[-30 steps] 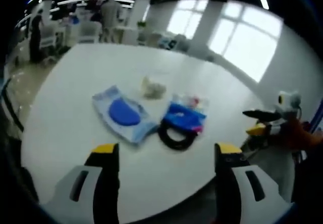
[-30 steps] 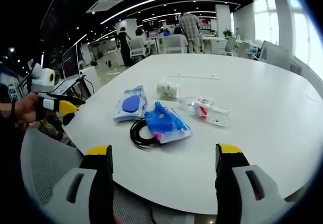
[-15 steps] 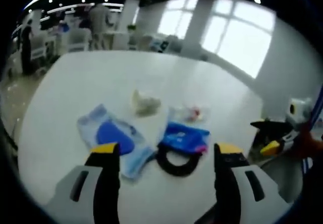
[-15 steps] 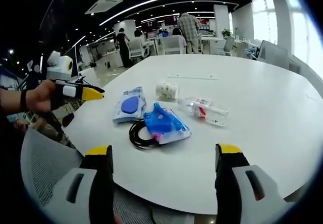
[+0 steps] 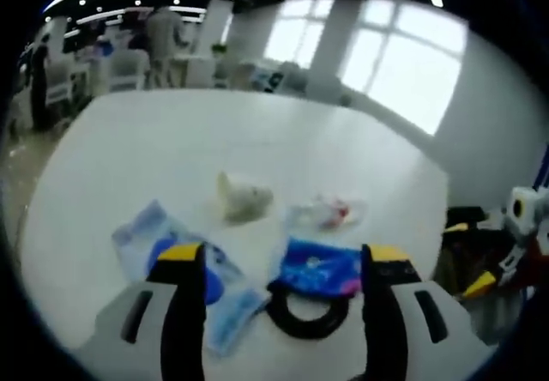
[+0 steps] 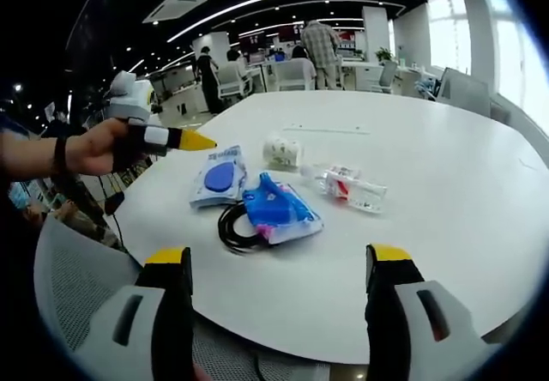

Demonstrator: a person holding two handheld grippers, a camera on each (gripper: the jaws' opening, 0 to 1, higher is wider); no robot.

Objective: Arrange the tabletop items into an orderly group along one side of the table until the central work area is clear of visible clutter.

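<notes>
The left gripper (image 5: 274, 269) has moved forward over the white table (image 6: 446, 192) in the last second: in the right gripper view it now reaches past the table edge, its yellow tips above the light blue pouch (image 6: 219, 178), where before it hung back off the table. Its jaws are spread wide and hold nothing. The right gripper (image 6: 279, 274) stays back at the near edge, jaws likewise apart and empty. The clutter sits untouched in the middle: the pouch, a bright blue packet (image 6: 279, 209) lying partly on a coiled black cable (image 6: 233, 226), a small white roll (image 6: 283, 151) and a clear plastic packet (image 6: 352, 188). The approach suggests a first pick is about to begin, probably the pouch; nothing has yet been shifted to a side
</notes>
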